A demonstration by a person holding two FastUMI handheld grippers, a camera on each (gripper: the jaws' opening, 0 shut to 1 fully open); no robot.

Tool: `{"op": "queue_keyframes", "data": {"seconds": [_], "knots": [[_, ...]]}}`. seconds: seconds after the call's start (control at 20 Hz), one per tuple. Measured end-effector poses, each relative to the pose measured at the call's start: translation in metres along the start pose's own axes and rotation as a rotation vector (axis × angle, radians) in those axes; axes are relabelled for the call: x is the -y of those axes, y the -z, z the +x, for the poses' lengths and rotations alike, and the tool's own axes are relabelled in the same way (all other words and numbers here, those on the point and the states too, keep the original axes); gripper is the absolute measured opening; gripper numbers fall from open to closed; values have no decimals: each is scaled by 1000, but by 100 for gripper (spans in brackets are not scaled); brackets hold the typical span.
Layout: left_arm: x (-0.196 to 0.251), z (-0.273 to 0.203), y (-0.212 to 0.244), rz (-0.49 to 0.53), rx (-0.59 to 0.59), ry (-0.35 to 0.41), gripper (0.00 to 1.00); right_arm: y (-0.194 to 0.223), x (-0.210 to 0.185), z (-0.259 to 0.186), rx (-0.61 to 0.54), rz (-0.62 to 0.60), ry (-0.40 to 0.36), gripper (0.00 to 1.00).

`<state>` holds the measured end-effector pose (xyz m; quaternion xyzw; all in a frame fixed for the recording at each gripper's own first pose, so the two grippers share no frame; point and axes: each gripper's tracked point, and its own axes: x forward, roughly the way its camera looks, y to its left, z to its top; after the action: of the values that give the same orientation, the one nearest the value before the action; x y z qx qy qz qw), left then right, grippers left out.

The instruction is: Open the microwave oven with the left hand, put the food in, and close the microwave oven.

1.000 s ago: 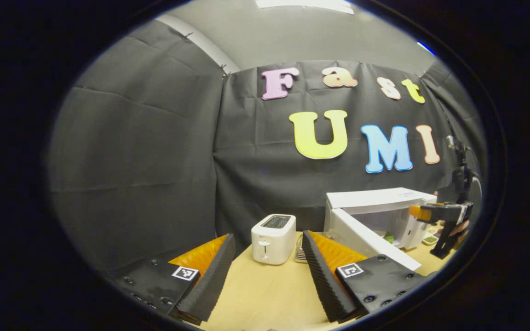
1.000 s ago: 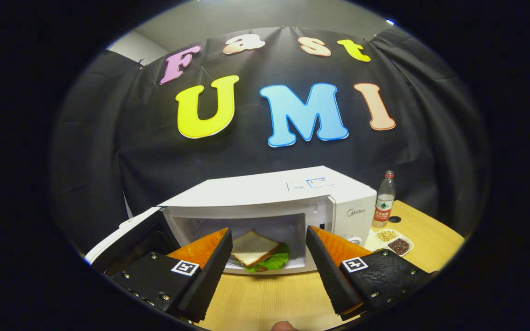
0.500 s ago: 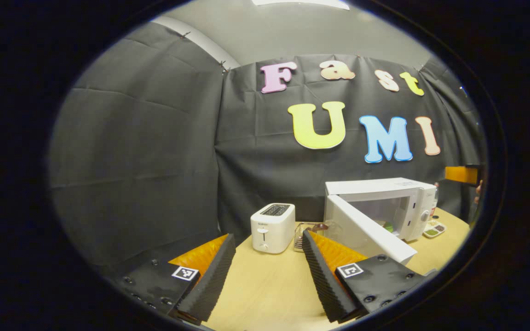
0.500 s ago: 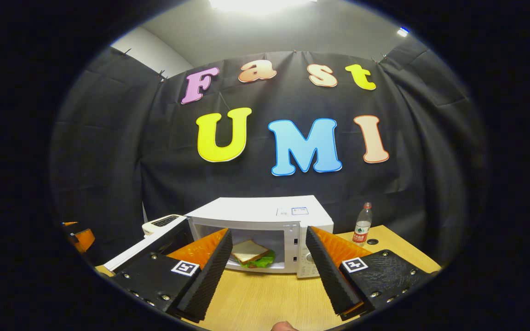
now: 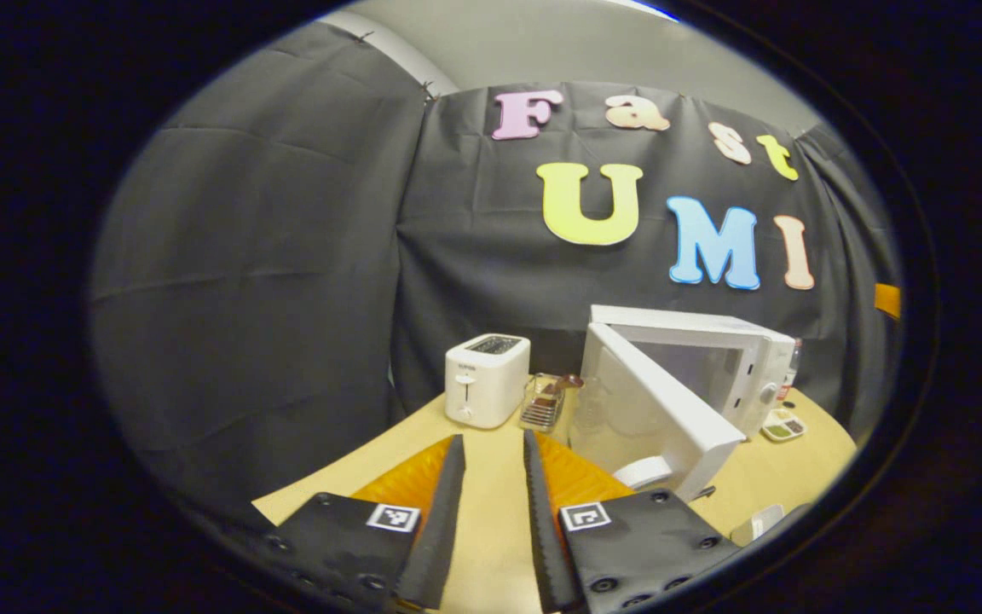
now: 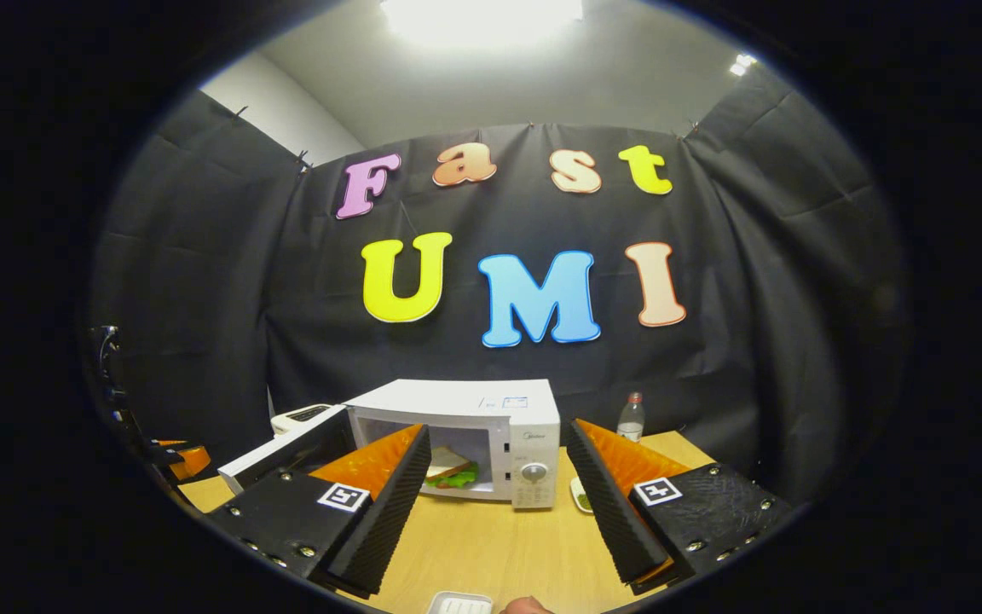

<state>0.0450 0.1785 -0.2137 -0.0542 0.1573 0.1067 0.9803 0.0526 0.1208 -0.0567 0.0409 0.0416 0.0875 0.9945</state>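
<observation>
The white microwave (image 6: 474,409) stands on the wooden table with its door (image 6: 286,452) swung open to the left. A sandwich (image 6: 448,471) of white bread and green lettuce lies inside. My right gripper (image 6: 498,431) hangs open and empty, well back from the oven. In the left gripper view the microwave (image 5: 713,341) is at the right, and its open door (image 5: 653,409) juts toward me. My left gripper (image 5: 492,439) is above the table left of the door, its fingers close together with a narrow gap and nothing between them.
A white toaster (image 5: 487,379) and a small wire rack (image 5: 542,401) stand left of the oven. A water bottle (image 6: 630,418) and a small snack dish (image 5: 785,424) sit to its right. A white object (image 6: 457,604) lies at the near table edge.
My right gripper has drawn back from the oven, with the sandwich still inside. My left gripper's fingers have closed to a narrow gap, and it has moved closer to the open door.
</observation>
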Motion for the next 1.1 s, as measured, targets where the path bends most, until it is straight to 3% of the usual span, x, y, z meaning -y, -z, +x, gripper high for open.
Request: {"op": "queue_keyframes", "data": {"seconds": [0.2,0.3,0.55,0.75,1.1], "knots": [[12,2,16,10,-43,-9,20,-4,30,-21,15,14,37,97],[25,-4,27,1,-74,25,7,-3,46,-32,18,1,55,97],[53,-9,31,106,-81,62,7,-1,82,-56,11,11,86,97],[76,-12,30,120,-83,99,8,4,98,-64,-7,2,95,97],[130,-8,28,139,-84,219,7,4,95,-60,-15,12,102,97]]}}
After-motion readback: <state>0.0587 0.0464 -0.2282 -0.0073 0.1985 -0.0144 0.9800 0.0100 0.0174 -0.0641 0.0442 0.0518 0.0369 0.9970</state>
